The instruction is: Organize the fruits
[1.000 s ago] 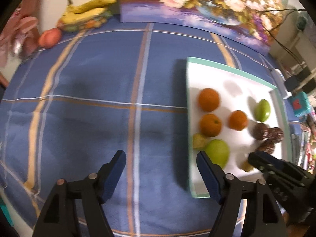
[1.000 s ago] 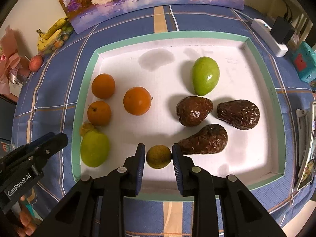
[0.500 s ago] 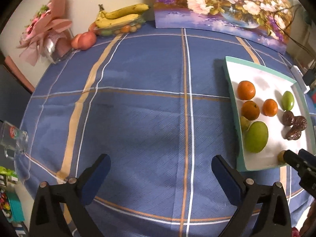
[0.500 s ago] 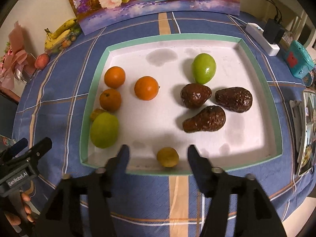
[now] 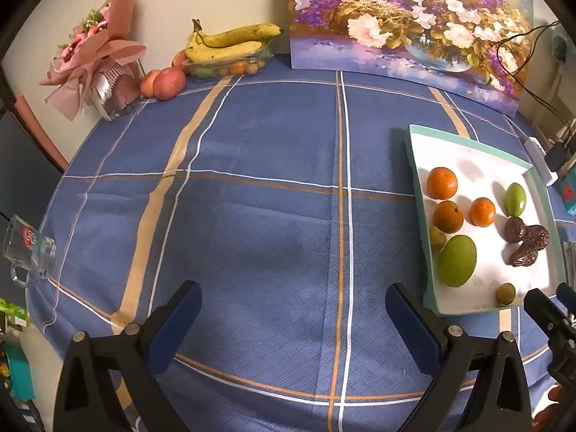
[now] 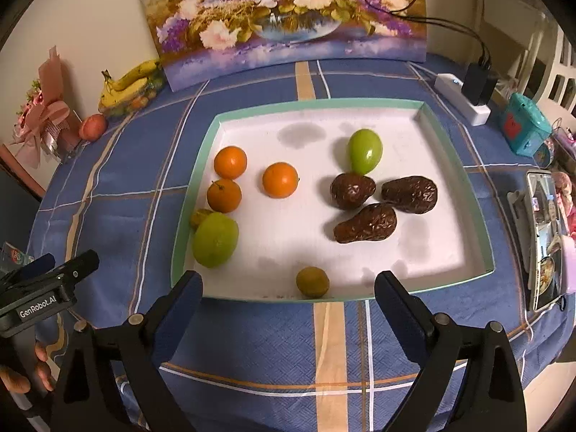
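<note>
- A flower painting [image 6: 284,18] leans upright against the wall at the back of the tabletop.
- A blue checked tablecloth [image 5: 252,198] covers the tabletop.
- A pink wrapped bouquet [image 5: 93,68] stands at the far left corner.
- A glass mug [image 5: 28,248] sits at the left edge.
- A white power strip [image 6: 460,97] with a black plug lies just beside a teal box [image 6: 525,129].
- A phone [image 6: 543,237] lies at the right edge.

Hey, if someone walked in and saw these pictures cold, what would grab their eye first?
Probably the white tray with its green rim on the blue checked tablecloth, holding three oranges at its left and three dark brown wrinkled avocados clustered at its right. Next, the big flower painting leaning against the wall behind, with bananas at its left.
</note>
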Motion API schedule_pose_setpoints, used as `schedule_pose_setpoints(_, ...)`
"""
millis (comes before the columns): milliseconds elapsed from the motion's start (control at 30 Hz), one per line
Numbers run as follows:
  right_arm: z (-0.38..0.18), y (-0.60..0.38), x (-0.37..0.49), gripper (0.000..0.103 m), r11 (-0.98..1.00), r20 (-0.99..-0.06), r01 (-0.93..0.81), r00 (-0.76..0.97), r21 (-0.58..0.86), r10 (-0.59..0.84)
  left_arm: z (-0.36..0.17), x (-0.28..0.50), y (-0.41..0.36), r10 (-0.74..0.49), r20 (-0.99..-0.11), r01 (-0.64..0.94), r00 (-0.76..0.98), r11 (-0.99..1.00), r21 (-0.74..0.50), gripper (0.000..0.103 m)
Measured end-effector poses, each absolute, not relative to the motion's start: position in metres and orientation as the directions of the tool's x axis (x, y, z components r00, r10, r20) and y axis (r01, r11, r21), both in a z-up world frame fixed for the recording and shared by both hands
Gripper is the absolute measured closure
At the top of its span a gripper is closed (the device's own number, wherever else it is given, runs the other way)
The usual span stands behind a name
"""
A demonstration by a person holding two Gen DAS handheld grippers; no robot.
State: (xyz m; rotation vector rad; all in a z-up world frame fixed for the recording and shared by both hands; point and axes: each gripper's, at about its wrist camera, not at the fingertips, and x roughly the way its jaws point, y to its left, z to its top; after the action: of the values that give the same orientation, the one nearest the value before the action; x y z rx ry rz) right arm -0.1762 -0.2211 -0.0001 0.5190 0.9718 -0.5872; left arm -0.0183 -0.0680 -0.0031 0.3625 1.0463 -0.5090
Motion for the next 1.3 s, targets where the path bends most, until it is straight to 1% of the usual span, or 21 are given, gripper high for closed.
schedule_pose_setpoints(167, 0.005, -0.218, -0.175, 0.006, 0.745, -0.864, 0.655, 0.443, 0.129, -0.24, 0.001, -0.023, -0.07, -0.222, -0.882, 0.57, 0.415, 0.819, 0.062, 0.0)
schedule_pose_setpoints(333, 0.006, -0.215, -0.174, 0.006, 0.756, -0.86, 0.641, 0.452, 0.13, -0.236, 0.0, -0.027, -0.072, -0.1, -0.879, 0.52, 0.467, 0.835, 0.181, 0.0)
schedule_pose_setpoints(1300, 0.003, -0.21, -0.169, 0.006, 0.766, -0.869, 0.635, 0.43, 0.099, -0.244, -0.005, -0.027, -0.073, -0.105, -0.902, 0.542, 0.419, 0.826, 0.155, 0.0)
